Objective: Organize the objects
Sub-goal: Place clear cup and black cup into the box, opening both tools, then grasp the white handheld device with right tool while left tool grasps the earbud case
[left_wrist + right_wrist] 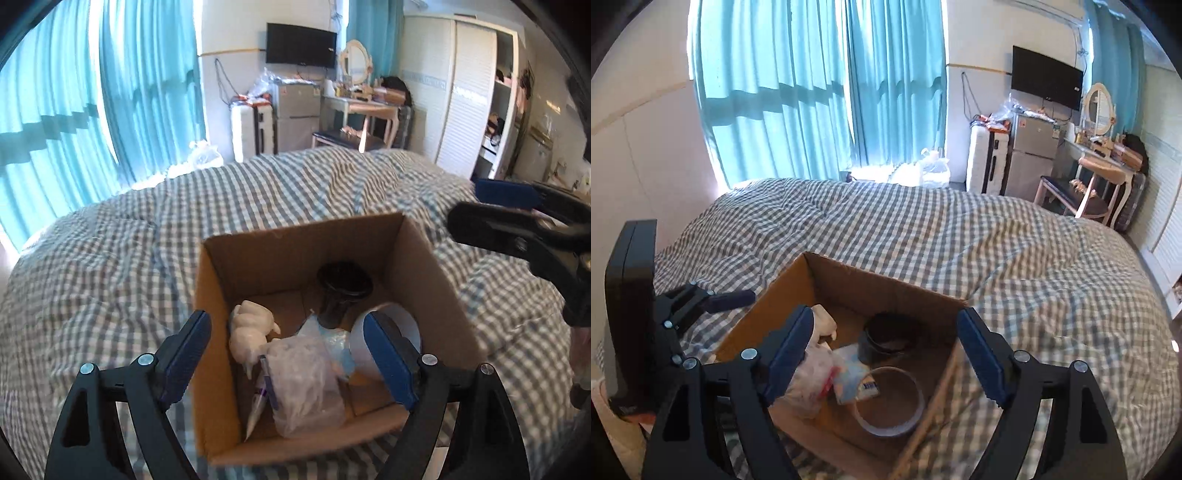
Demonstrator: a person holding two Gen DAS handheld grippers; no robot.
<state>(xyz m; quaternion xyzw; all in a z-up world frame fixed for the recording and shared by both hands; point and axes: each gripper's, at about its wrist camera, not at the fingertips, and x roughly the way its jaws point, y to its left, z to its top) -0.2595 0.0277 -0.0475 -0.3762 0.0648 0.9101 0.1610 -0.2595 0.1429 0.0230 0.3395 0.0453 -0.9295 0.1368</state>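
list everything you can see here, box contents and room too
box: 1, brown cardboard, open, on the bed
figurine: 1, white, in box
cup: 1, black, in box
tape roll: 1, clear, in box
plastic bag: 1, clear, in box
pen: 1, white and purple, in box beside the bag
bed: 1, grey-white check cover
curtains: teal, at window
tv: 1, black, on wall
fridge: 1, silver, under tv
left gripper: open, over box
right gripper: open, over box

A bed [110, 266] under a grey-and-white checked duvet [1015, 258] carries one open cardboard box [439, 280].
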